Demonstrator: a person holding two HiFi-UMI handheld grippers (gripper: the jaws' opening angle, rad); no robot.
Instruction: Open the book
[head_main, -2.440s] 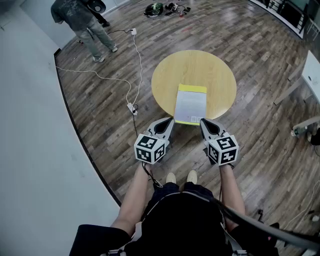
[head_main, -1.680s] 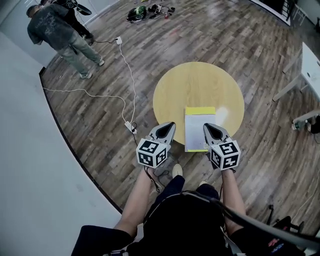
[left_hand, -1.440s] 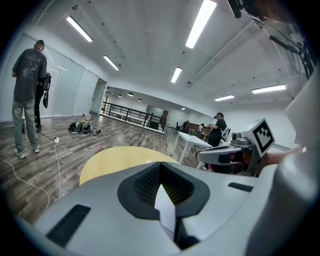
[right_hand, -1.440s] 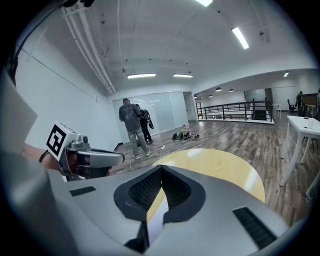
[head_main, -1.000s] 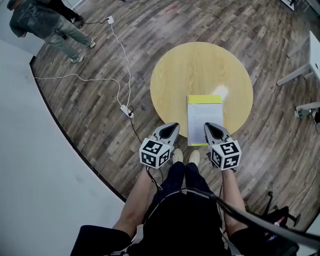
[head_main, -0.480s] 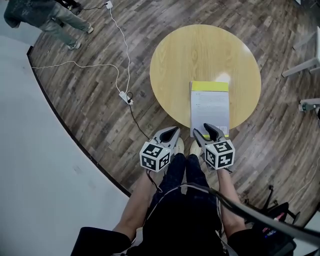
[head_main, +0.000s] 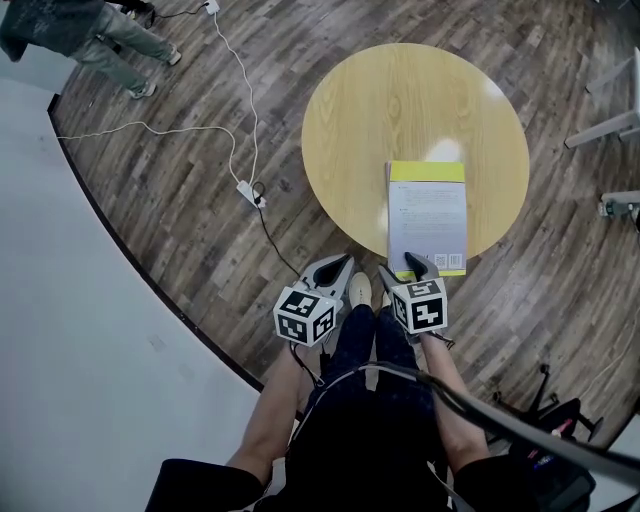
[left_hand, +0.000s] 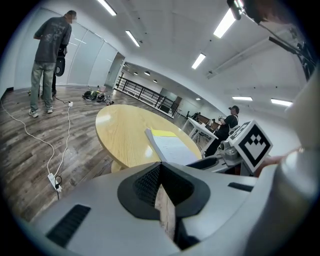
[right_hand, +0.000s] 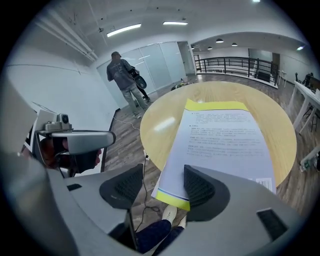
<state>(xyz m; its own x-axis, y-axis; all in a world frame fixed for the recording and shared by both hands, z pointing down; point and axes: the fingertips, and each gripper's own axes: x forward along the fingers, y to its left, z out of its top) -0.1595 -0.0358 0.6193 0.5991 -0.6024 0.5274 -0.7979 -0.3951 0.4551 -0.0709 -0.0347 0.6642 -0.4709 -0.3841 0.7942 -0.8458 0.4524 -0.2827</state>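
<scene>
Just opening the right gripper (head_main: 400, 266) wide around the near-left corner of the closed book (head_main: 428, 215), not yet gripping (lying at five o'clock on the table (head_main: 350, 130), overhanging the rim). Holding the left gripper (head_main: 338, 262) shut and empty at the book's eight o'clock.

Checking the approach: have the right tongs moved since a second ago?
Yes. The right tongs came down to the near corner of the book on the table; their jaws have just opened and straddle it.
</scene>
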